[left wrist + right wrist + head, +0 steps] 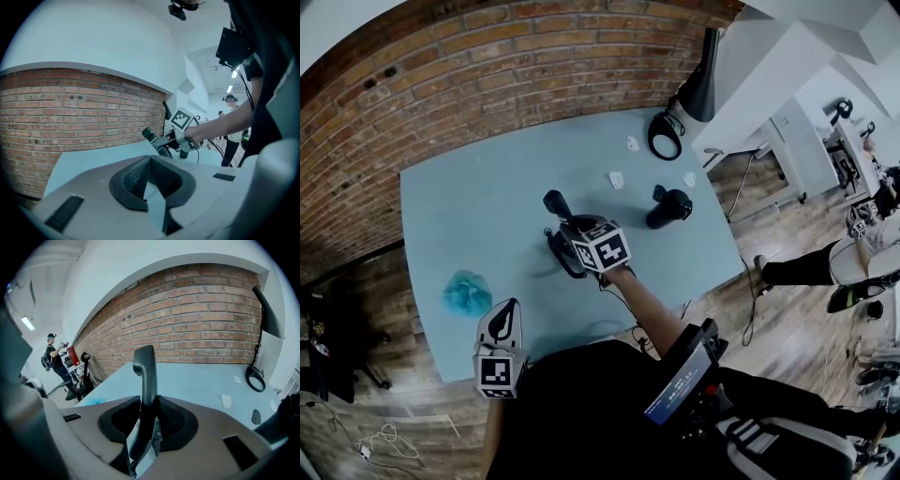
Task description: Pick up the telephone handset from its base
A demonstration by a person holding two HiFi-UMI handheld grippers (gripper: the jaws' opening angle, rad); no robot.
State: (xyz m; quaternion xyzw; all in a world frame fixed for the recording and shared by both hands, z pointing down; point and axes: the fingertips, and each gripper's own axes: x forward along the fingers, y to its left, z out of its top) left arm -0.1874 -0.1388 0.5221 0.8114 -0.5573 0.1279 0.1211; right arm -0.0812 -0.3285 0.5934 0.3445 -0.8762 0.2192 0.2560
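Observation:
The black telephone handset (144, 366) stands upright between the jaws of my right gripper (149, 405), which is shut on its lower half. Its coiled cord (132, 469) hangs below the jaws. In the head view the right gripper (574, 228) holds the handset (556, 202) above the middle of the light blue table (469, 206), over the dark telephone base (561, 258). My left gripper (503, 317) rests at the table's front edge, jaws together and empty. From the left gripper (150, 161) view, the handset (151, 136) is raised off the table.
A teal fluffy ball (467, 292) lies at the front left of the table. A black cylinder-like object (668, 208), small white pieces (617, 178), a coiled black cable (664, 136) and a black lamp (703, 66) are on the right. A brick wall (487, 84) runs behind.

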